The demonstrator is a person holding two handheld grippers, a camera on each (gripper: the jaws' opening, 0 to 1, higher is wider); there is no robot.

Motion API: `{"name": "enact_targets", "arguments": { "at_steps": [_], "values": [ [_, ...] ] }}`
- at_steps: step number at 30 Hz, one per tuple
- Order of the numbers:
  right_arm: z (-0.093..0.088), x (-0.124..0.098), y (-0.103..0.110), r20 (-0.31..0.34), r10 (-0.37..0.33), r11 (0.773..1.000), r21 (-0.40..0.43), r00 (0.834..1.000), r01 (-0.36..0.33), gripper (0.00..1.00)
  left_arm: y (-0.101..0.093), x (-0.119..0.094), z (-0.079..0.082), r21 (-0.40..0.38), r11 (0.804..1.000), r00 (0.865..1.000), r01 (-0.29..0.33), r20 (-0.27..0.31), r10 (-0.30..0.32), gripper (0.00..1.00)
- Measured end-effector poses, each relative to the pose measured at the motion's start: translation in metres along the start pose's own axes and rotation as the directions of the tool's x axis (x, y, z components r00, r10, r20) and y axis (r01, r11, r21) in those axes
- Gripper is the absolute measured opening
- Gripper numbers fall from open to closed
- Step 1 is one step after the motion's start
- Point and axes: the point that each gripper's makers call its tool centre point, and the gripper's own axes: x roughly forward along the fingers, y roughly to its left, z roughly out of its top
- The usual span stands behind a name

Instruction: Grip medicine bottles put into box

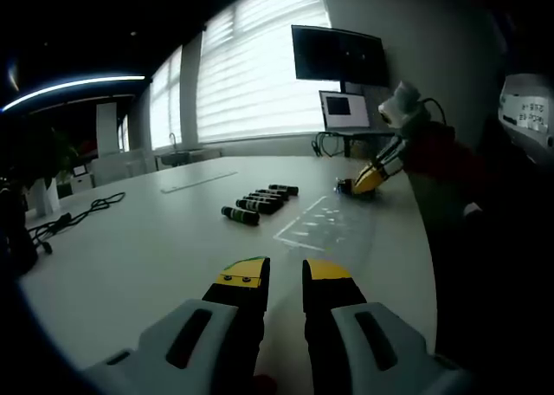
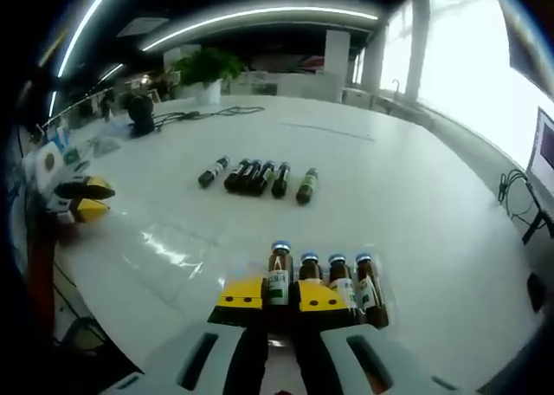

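Fingers [image 2: 280, 294] around upright bottle [image 2: 278, 277].

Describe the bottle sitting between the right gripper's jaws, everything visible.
The gripped bottle is small, brown glass by its look, with a blue cap and a white-and-green label. It lies on the white table, cap pointing away from the camera, between the yellow tips of the right gripper, whose jaws press its sides. It is the leftmost of a row of four; three similar bottles lie close beside it.
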Motion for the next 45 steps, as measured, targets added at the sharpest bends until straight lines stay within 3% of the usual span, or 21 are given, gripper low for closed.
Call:
{"name": "enact_targets", "arguments": {
  "at_steps": [10,15,20,25,29,39,45],
  "values": [
    [-0.001,0.001,0.002,0.011,0.017,1.0,-0.012,1.0,-0.017,0.08,0.0,0.0,-0.001,0.001,1.0,1.0,0.0,-0.001,0.0,0.09],
    [0.003,-0.002,0.003,0.042,0.029,0.999,-0.028,0.999,-0.028,0.08,0.0,0.0,-0.001,0.001,1.0,1.0,0.0,-0.002,0.0,0.09],
    [0.013,-0.01,-0.005,0.104,0.047,0.999,0.014,0.994,-0.048,0.08,0.0,0.0,-0.001,0.0,1.0,1.0,-0.001,-0.001,0.001,0.09],
    [0.017,-0.02,-0.009,0.145,0.089,0.995,0.033,0.985,-0.095,0.0,0.0,0.0,0.0,-0.001,1.0,1.0,-0.001,-0.001,0.001,0.09],
    [0.009,-0.02,-0.008,0.126,0.123,0.989,0.067,0.984,-0.133,0.0,0.001,0.001,-0.001,0.002,1.0,1.0,-0.002,-0.004,0.002,0.09],
    [-0.001,-0.012,0.003,0.063,0.139,0.99,0.016,0.988,-0.14,0.01,0.001,0.0,-0.001,0.0,1.0,1.0,-0.002,-0.004,0.002,0.09],
    [-0.001,-0.012,0.002,0.072,0.132,0.991,0.013,0.989,-0.133,0.01,0.001,0.0,-0.001,0.001,1.0,1.0,-0.001,-0.004,0.001,0.09]
  ]
}}
